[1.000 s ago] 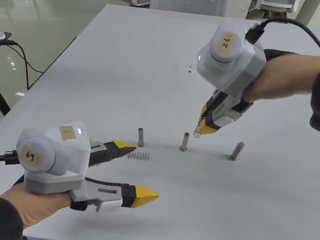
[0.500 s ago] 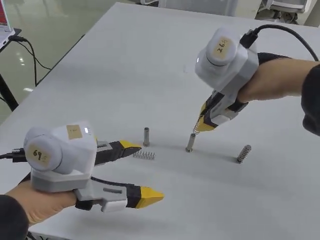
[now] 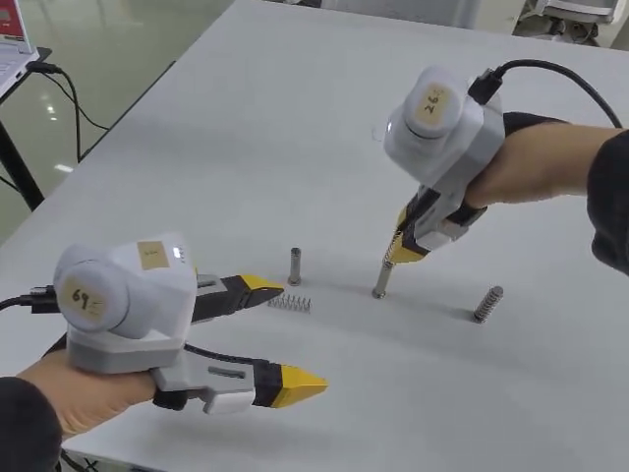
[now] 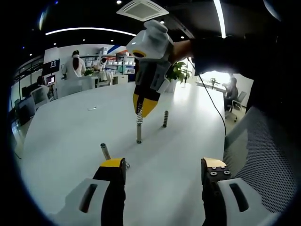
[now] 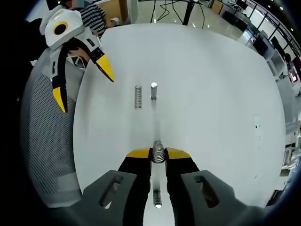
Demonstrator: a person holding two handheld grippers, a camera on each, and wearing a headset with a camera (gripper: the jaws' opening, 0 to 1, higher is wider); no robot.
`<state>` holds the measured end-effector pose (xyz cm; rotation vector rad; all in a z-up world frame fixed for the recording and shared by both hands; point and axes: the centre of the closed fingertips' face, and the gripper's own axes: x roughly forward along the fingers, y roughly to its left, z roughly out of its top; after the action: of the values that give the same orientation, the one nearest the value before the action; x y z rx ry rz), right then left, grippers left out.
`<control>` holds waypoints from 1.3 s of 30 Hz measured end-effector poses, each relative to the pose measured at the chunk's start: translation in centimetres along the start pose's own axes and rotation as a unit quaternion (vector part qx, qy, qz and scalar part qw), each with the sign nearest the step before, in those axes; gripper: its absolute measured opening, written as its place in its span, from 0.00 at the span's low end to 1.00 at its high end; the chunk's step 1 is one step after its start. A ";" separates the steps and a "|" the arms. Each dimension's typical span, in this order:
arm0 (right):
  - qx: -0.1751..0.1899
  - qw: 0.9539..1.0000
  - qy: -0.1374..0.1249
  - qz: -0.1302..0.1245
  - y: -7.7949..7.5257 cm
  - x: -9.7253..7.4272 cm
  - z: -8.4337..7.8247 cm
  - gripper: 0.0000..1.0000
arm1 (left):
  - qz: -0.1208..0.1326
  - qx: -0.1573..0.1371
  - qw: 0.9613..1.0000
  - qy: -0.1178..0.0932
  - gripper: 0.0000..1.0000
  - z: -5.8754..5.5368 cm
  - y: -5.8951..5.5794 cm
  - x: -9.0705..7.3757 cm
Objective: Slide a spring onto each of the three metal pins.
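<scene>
**Metal spring (image 5: pixel 158 153) clamped above the middle pin (image 3: pixel 381 280)**

The spring was gripped between the yellow tips of the right gripper (image 3: pixel 401 254), whose jaws were closed on its upper coils. It was held upright directly over the middle pin. In the left gripper view its lower end was seen at the pin's top, but whether it had been slipped over the tip could not be told.

The left gripper (image 3: pixel 292 334) was held with its jaws spread wide and nothing between them. It was low over the white table (image 3: pixel 246 147), nearer the person than the middle pin and to that pin's left in the head view.

A bare pin (image 3: pixel 295 265) was seen standing upright to the left of the middle pin. A loose spring (image 3: pixel 290 303) was laid flat on the table just in front of that bare pin, on the person's side, and apart from it.

To the right of the middle pin, and well apart from it, a standing spring (image 3: pixel 487 304) was seen on end, leaning a little. What was inside its coils could not be made out.
</scene>
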<state>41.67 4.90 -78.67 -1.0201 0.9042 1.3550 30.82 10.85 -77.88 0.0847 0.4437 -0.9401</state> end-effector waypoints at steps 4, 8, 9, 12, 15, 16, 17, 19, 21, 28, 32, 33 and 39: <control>0.001 1.000 0.001 0.002 -0.1 0.2 0.0 0.13 | 0.000 -0.001 1.000 0.000 0.63 0.0 0.1 0.0; 0.003 1.000 0.003 0.005 -0.1 0.5 0.0 0.13 | 0.001 -0.001 1.000 -0.001 0.63 0.1 0.2 -0.1; 0.004 1.000 0.004 0.005 -0.1 0.6 0.0 0.13 | 0.001 -0.001 1.000 -0.001 0.63 0.1 0.2 -0.1; 0.006 1.000 0.007 0.009 0.0 1.0 -0.1 0.13 | 0.001 -0.001 1.000 -0.001 0.62 0.1 0.2 -0.2; 0.005 1.000 0.011 0.011 0.1 1.4 -0.2 0.13 | 0.001 -0.001 1.000 -0.002 0.62 0.1 0.2 -0.2; 0.006 1.000 0.012 0.011 0.1 1.5 -0.2 0.13 | 0.001 -0.001 1.000 -0.001 0.62 0.1 0.2 -0.2; 0.007 1.000 0.011 0.011 0.2 1.6 -0.2 0.13 | 0.001 -0.001 1.000 -0.002 0.62 0.1 0.2 -0.2; 0.008 1.000 0.013 0.013 0.3 2.0 -0.3 0.13 | 0.001 -0.001 1.000 -0.002 0.62 0.1 0.2 -0.2; 0.008 1.000 0.015 0.013 0.4 2.4 -0.3 0.13 | 0.002 -0.001 1.000 -0.002 0.62 0.1 0.3 -0.2; 0.007 1.000 0.022 0.016 0.7 3.5 -0.6 0.13 | 0.003 -0.002 1.000 -0.002 0.62 0.1 0.4 -0.3; 0.006 0.999 0.026 0.017 0.8 4.0 -0.8 0.13 | 0.004 -0.003 1.000 -0.003 0.61 0.1 0.5 -0.4; 0.008 0.999 0.026 0.018 0.8 4.1 -0.8 0.13 | 0.004 -0.004 1.000 -0.002 0.61 0.0 0.5 -0.4; 0.012 0.999 0.029 0.021 0.7 4.6 -1.0 0.13 | 0.005 -0.004 1.000 -0.003 0.61 0.1 0.6 -0.4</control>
<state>41.17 5.38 -83.36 -1.0321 0.9873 1.3515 31.08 11.48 -77.70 0.0761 0.4417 -0.9280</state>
